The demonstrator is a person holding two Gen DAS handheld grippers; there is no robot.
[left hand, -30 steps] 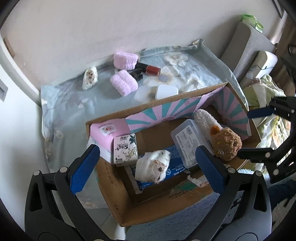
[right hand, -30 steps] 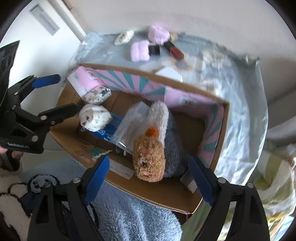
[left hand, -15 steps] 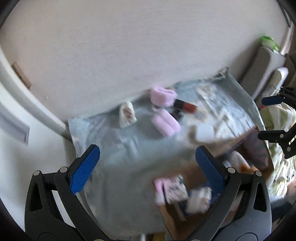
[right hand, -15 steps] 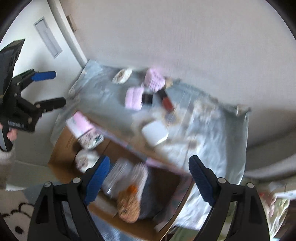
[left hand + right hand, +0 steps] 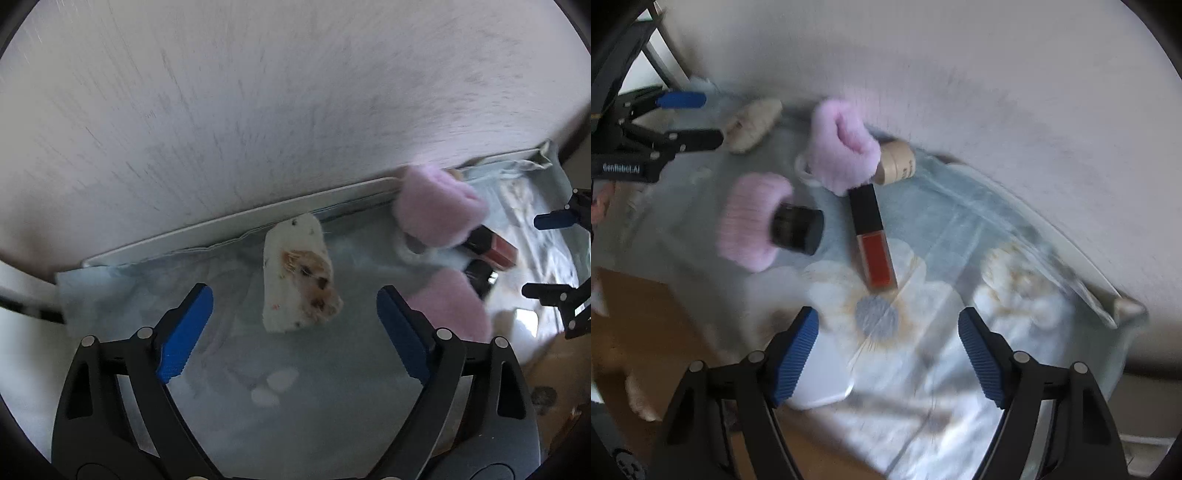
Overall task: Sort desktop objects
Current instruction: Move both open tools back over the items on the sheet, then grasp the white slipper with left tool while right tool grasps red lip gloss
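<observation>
My left gripper [image 5: 295, 321] hangs over a white printed tissue pack [image 5: 297, 275] on the blue-grey cloth, its jaws closing but apart from the pack, which lies just beyond the tips. Over a flower print on the cloth, my right gripper [image 5: 888, 332] has its jaws closing with nothing between them. Just beyond the right gripper lies a red lip gloss tube [image 5: 872, 240] with a black cap. Two pink fluffy cuffs [image 5: 842, 147] [image 5: 751, 221], a black round jar [image 5: 798, 227] and a beige roll [image 5: 895, 164] lie around it. The left gripper [image 5: 679, 118] shows at the left in the right wrist view.
A white wall stands close behind the table's far edge. A white flat case [image 5: 822, 373] lies by my right gripper's left finger. The brown cardboard box [image 5: 646, 332] edge sits at the lower left of the right wrist view. The table's right corner [image 5: 1126, 310] drops off.
Both grippers left the cardboard box and swept forward and down over the cloth. The tissue pack and lip gloss now sit large and near the tips. Both jaws have narrowed.
</observation>
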